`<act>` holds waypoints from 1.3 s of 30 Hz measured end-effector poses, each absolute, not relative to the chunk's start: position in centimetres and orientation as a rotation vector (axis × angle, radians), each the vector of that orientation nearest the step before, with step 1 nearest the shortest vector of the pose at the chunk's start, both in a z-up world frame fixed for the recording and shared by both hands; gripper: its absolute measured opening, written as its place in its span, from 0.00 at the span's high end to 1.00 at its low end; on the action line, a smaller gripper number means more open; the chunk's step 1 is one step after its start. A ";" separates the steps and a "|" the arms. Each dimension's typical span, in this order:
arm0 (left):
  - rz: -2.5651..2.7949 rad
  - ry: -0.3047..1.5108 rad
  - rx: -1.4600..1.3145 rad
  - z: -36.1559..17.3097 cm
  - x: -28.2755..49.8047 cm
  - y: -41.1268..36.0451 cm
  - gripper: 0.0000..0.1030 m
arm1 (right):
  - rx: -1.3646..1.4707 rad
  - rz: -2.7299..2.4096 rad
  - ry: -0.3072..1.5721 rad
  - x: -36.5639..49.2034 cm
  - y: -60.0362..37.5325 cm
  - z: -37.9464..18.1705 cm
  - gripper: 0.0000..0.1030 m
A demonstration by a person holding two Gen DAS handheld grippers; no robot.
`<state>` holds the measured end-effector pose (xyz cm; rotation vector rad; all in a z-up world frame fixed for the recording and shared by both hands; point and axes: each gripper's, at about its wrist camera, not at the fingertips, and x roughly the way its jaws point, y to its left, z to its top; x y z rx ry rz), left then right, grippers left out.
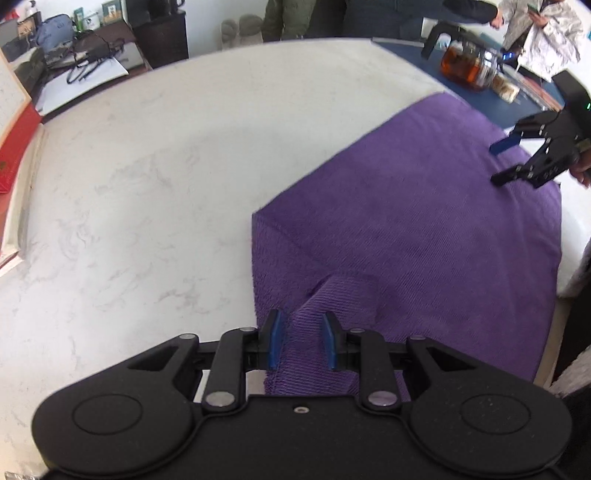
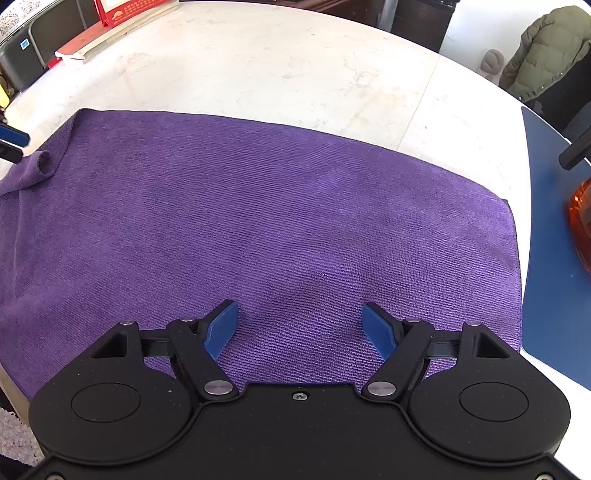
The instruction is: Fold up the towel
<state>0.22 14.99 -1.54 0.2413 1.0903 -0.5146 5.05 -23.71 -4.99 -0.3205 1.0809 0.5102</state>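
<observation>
Jaws: left gripper [image 1: 303, 341] pinches towel [image 1: 424, 221] | right gripper [image 2: 299, 328] spread above it

Left claw [image 1: 303, 341] pinching a raised fold of purple towel [image 1: 424, 206] on white marble table [image 1: 147, 166]

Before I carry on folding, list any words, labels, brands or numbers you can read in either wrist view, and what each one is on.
No text can be read in either view.
Red board, far table edge: rows of print, too small to read.
Small blue sticker on the dark case: blurred, unreadable.
Framed items on the shelf: too blurred.
Purple towel, both grippers, tea pot: no lettering shows.
</observation>
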 end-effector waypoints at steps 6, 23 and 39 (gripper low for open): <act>-0.538 1.125 0.246 -2.1 0.7 15.2 0.78 | -0.309 0.506 1.084 5.1 -23.9 -4.9 0.27; -0.547 1.059 0.131 -1.4 -1.1 16.3 0.94 | -0.315 0.501 1.075 5.0 -23.8 -5.0 0.26; 0.040 0.941 -0.044 0.3 -0.2 25.2 0.96 | -0.347 0.494 1.074 5.0 -23.2 -4.9 0.26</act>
